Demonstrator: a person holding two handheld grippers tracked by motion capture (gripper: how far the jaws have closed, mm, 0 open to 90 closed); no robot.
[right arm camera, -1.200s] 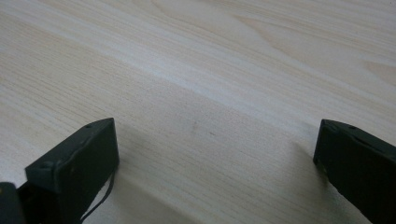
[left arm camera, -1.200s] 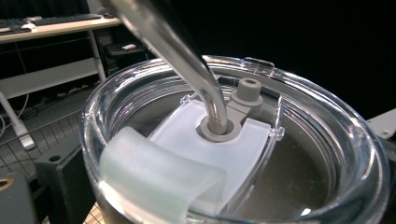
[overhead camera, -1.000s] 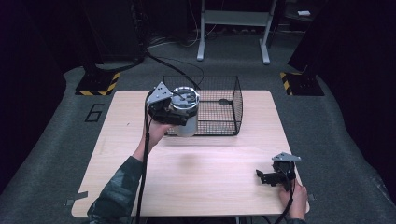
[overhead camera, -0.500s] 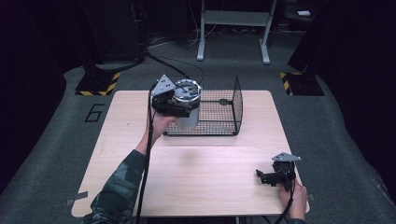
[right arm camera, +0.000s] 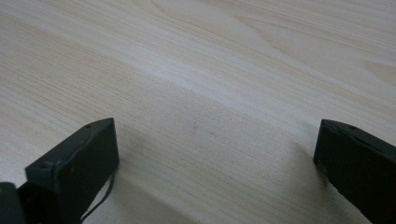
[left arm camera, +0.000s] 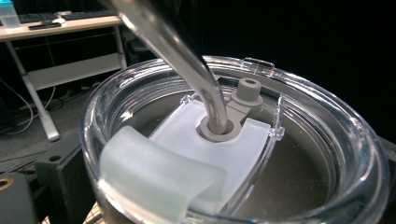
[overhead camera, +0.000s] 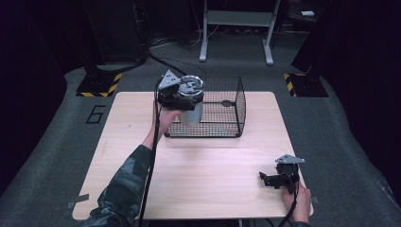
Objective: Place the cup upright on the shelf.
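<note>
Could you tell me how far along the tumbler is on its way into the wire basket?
Done: the left gripper has the tumbler lifted off the table. In hand: it hangs at the wire basket's left rim. Left: lowering it inside and letting go. The right gripper rests open.

Bare table (right arm camera: 210, 93) between and ahead of the spread right jaws; wire basket (overhead camera: 222, 111) wall just beyond the left jaws.

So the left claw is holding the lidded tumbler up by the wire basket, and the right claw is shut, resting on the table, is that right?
Not quite. The right claw is open: the right gripper view shows its jaws wide apart over bare table. The left claw does hold the lidded tumbler by the wire basket.
</note>
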